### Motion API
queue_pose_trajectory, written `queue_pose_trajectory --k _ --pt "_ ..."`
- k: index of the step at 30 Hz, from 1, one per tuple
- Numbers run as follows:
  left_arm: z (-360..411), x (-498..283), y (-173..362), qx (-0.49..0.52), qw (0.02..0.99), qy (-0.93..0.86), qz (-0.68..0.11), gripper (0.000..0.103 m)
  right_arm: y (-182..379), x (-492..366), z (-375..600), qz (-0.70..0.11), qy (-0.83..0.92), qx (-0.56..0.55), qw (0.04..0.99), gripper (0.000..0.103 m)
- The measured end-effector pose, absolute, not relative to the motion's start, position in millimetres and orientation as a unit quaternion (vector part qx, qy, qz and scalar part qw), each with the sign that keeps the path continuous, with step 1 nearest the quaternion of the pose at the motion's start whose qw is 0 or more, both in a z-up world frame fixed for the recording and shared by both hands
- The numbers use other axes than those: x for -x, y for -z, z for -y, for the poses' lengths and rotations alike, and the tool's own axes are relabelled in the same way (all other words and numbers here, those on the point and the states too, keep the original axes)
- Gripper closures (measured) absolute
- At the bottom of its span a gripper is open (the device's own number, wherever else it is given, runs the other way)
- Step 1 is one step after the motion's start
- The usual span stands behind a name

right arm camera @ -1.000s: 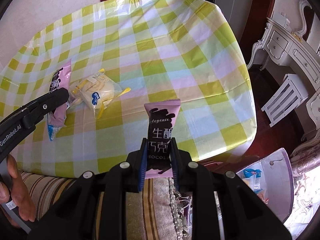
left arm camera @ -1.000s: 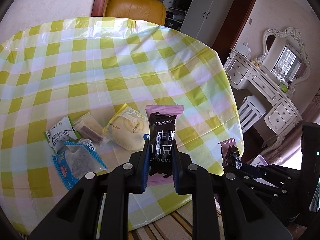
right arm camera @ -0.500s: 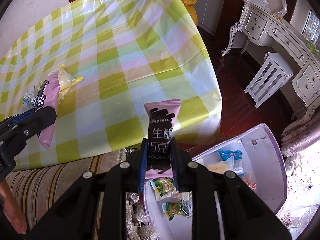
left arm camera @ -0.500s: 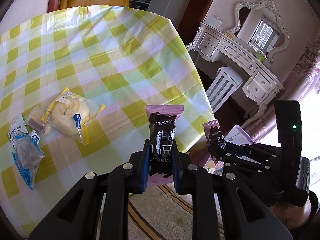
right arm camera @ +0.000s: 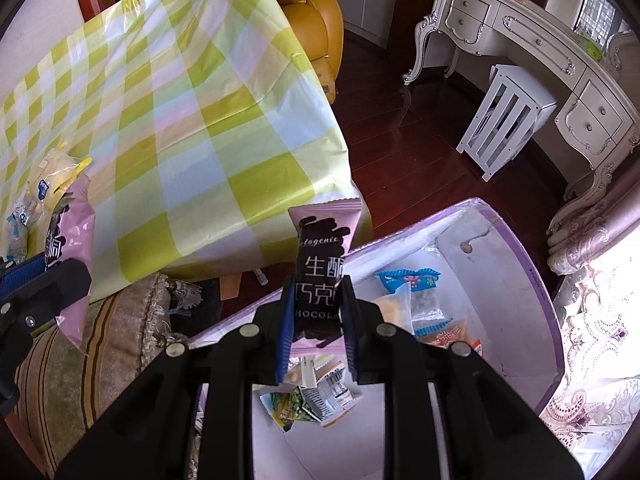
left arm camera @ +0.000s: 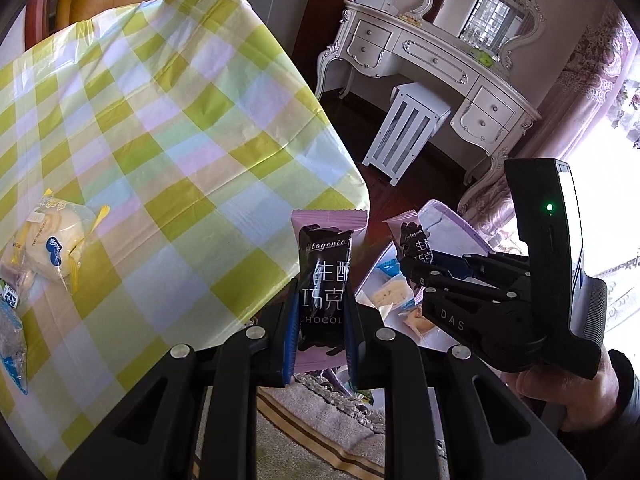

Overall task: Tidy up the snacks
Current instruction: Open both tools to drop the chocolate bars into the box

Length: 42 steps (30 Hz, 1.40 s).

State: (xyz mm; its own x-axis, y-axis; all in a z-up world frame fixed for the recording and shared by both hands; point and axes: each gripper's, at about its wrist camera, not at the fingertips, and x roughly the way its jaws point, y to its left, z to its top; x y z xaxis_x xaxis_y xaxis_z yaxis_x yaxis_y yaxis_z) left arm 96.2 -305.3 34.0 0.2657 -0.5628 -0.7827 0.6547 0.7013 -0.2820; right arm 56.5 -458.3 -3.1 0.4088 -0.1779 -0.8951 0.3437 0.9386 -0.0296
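My left gripper [left arm camera: 322,312] is shut on a pink and black chocolate bar [left arm camera: 326,268], held upright past the table's near right corner. My right gripper [right arm camera: 316,312] is shut on a matching chocolate bar [right arm camera: 322,264], held over the near edge of a lilac box [right arm camera: 516,248] that holds several snack packets. The right gripper also shows in the left wrist view [left arm camera: 416,264] with its bar [left arm camera: 414,240], over the box. The left gripper shows at the left edge of the right wrist view [right arm camera: 24,276].
The table has a yellow-green checked cloth [left arm camera: 168,152]. On it lie a wrapped bun [left arm camera: 48,248] and blue-wrapped snacks [left arm camera: 10,328]. A striped cushion [right arm camera: 80,344] sits beside the box. A white stool [right arm camera: 508,120] and dressing table [right arm camera: 560,64] stand behind on the dark wood floor.
Both grippers have swung right, away from the table, each still holding its bar. The lilac box has come fully under the right gripper.
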Motion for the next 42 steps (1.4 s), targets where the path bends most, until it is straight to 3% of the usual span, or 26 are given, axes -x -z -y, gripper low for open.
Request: queue_pose_trajectory --k 26,30,32,34,36,42 --pt "391 -65 -3 -0.13 0.717 0.454 -0.512 0.084 40 -22 533 -0.533 0.221 -0.138 0.805 0.079" --pt "393 -63 -2 -0.133 0.711 0.461 -0.515 0.083 41 -22 537 -0.531 0.227 -0.142 0.804 0.07" --pt "392 -63 -2 -0.13 0.711 0.462 -0.514 0.08 41 -21 540 -0.529 0.232 -0.144 0.804 0.064" --pt "391 -64 -3 -0.125 0.712 0.463 -0.512 0.068 40 -21 539 -0.527 0.234 -0.143 0.804 0.063" --pt "389 -64 -5 -0.122 0.715 0.464 -0.509 0.063 38 -22 536 -0.526 0.234 -0.139 0.806 0.061" --pt "385 -63 -8 -0.127 0.725 0.458 -0.499 0.06 34 -26 530 -0.522 0.232 -0.128 0.811 0.061"
